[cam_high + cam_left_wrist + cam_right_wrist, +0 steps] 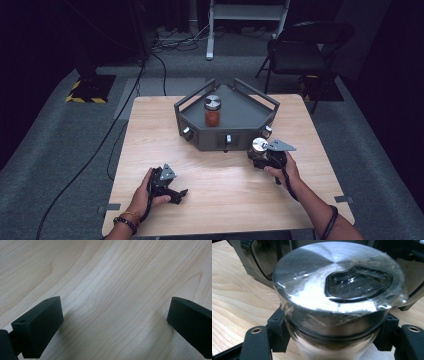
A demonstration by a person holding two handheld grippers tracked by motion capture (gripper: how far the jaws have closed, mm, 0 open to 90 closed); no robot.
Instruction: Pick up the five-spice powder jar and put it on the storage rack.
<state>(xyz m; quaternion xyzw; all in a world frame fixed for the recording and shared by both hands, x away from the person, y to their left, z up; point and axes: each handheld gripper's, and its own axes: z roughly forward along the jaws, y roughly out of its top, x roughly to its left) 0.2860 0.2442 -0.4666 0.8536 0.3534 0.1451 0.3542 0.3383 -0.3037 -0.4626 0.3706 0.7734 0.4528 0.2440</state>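
we have the right gripper [261, 156] clamped on a spice jar [337, 302] that stands on the bench [150, 130] just in front of the grey tray [240, 117], at its near right corner. the jaws sit on the jar's body just under the lid, one on each side, and that looks to us like the right place: below the metal rim, where the pads meet the straight wall rather than the cap. we judge the jar rigid and likely glass or hard clear plastic, so smooth and a little slippery, fairly light, and breakable if dropped. the lid is brushed metal with a dark shaker opening under clear film; brownish powder shows through the wall below. a second jar [212, 111] with a metal lid and reddish contents stands upright inside the tray. our left gripper [172, 192] rests low over bare bench near the front left, jaws spread wide with nothing between them.
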